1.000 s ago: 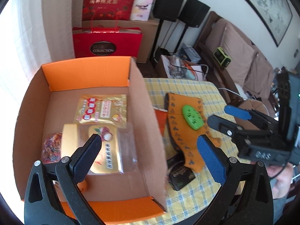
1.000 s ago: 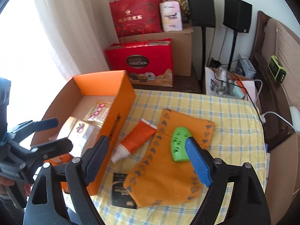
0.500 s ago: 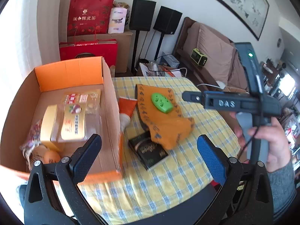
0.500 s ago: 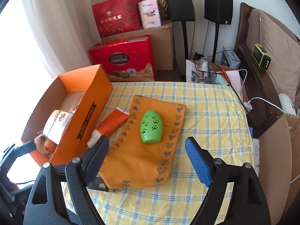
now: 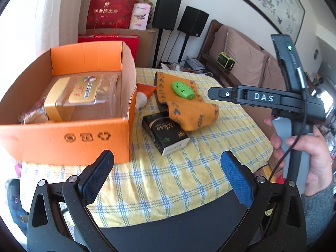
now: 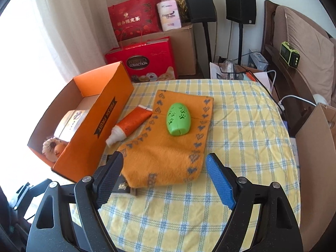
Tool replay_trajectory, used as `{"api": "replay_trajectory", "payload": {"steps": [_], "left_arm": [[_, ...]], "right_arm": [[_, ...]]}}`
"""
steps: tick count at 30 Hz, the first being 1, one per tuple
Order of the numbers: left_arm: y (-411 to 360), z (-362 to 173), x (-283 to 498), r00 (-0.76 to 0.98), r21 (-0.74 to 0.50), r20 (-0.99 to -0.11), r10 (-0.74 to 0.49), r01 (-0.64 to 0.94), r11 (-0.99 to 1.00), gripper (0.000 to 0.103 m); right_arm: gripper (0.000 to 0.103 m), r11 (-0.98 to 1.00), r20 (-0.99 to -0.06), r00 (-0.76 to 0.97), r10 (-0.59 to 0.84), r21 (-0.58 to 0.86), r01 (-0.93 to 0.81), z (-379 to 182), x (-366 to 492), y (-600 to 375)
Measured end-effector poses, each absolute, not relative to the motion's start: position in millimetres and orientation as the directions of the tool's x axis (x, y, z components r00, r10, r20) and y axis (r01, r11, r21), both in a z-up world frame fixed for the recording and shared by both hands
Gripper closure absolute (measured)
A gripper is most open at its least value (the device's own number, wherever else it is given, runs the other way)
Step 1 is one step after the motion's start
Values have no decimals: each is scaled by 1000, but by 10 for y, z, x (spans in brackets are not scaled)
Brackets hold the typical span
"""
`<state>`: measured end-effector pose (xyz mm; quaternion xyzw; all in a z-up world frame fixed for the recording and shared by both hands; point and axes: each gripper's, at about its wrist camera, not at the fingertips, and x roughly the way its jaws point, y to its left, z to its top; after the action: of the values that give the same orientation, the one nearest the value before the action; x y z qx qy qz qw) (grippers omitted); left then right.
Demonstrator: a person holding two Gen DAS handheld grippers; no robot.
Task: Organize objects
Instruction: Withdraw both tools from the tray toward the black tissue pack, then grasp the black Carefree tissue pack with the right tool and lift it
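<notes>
Left tongs (image 5: pixel 166 166) gape empty — orange box (image 5: pixel 69 138) beside black packet (image 5: pixel 166 134).

Left gripper (image 5: pixel 167 175): black arms, silver screws, one black pad, one blue. Right gripper (image 6: pixel 163 177): same build, "DAS" lettering, black cable, grey sleeve (image 5: pixel 319 210)

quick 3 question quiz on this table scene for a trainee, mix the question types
1. True or false: the green oval plastic case lies on the orange patterned sock.
2. Which item lies between the orange cardboard box and the sock? A) black packet B) orange tube with white cap C) gold packet
3. Fill in: the black packet is partly covered by the ____.

Key:
1. True.
2. B, the orange tube with white cap; it lies on the yellow checked tablecloth.
3. Sock.
</notes>
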<state>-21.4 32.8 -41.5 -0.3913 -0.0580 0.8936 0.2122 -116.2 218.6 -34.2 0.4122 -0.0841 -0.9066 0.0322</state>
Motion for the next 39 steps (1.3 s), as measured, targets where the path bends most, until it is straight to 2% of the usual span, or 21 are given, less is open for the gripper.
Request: {"api": "replay_trajectory", "payload": {"steps": [7,12,32,35,39], "left_arm": [[227,-535,-206,-607,-276,-680,410,-306,-911,1],[101,-558,-202,-615,-280,-683,394,-278,-919,1],[-254,-636,-222,-604,-355,-687,403,-205,-912,1],[-270,-622,-210,-606,-353,-686,402,-205,-913,1],[-274,-573,-212,-607,-362,-682,409,-206,-909,1]], "right_arm": [[29,-980,-743,-645,-178,196,44,-491,-925,1958],[42,-974,-769,-601,-220,207,91,-707,-954,1729],[42,-969,-796,-553,-245,197,146,-1105,-1303,1318],[48,-972,-794,-561,-236,184,148,-1118,-1287,1308],[49,-965,-803,-536,-262,209,159,-1087,-1228,1328]]}}
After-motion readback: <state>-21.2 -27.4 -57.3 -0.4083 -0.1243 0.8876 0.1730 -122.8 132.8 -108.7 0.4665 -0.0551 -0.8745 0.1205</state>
